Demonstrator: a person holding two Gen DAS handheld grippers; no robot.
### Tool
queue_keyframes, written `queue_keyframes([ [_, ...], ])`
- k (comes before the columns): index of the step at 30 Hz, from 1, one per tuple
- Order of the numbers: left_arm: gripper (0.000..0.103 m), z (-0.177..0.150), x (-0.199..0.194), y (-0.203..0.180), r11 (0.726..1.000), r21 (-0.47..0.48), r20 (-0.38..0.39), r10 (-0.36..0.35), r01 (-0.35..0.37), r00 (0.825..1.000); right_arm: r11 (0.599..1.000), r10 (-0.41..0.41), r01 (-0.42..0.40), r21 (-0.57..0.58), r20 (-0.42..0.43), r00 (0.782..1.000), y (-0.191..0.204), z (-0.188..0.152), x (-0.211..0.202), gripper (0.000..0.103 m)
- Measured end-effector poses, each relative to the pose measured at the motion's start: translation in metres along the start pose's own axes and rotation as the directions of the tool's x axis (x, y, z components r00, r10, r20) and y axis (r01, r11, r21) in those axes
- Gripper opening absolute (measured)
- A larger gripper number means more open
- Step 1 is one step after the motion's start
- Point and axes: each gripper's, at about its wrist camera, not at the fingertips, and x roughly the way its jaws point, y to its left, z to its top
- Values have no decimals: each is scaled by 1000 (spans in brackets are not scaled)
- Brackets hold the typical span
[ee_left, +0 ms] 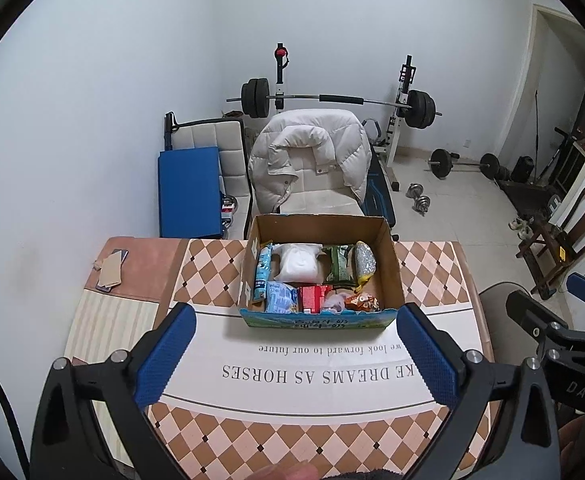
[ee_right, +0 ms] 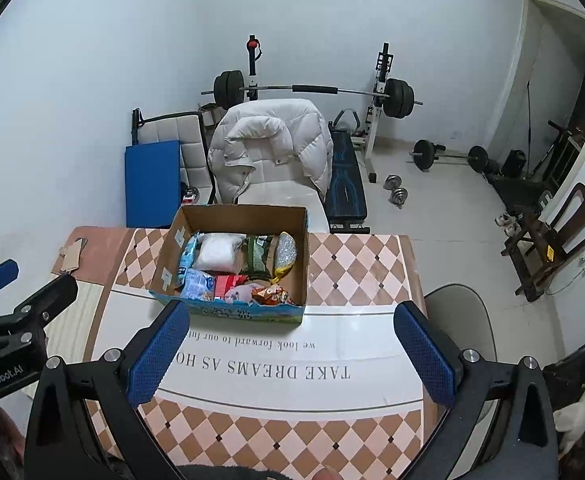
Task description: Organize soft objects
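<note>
Both blue-padded tools hang spread and empty: left hand-held gripper (ee_left: pixel 296 344), right hand-held gripper (ee_right: pixel 292 344). Soft packets fill the cardboard box (ee_left: pixel 390 264) at 12 o'clock on the counter (ee_left: pixel 212 264); I'd pinch gently, lifting 1 straight up.

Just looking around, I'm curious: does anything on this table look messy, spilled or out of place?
Nothing is spilled. The soft packets sit packed inside the cardboard box. The only stray things are scraps of cardboard lying loose near the table's far left corner. Both hand-held grippers, left and right, are open and empty.
</note>
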Motion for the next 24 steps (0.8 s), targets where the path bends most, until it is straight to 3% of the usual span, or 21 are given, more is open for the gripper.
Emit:
queue_keyframes([
  [24,103,-1,0,3,1000,-15,-3,23,-24,1000,1000,-11,11,-9,13,1000,7,4,-3,103],
])
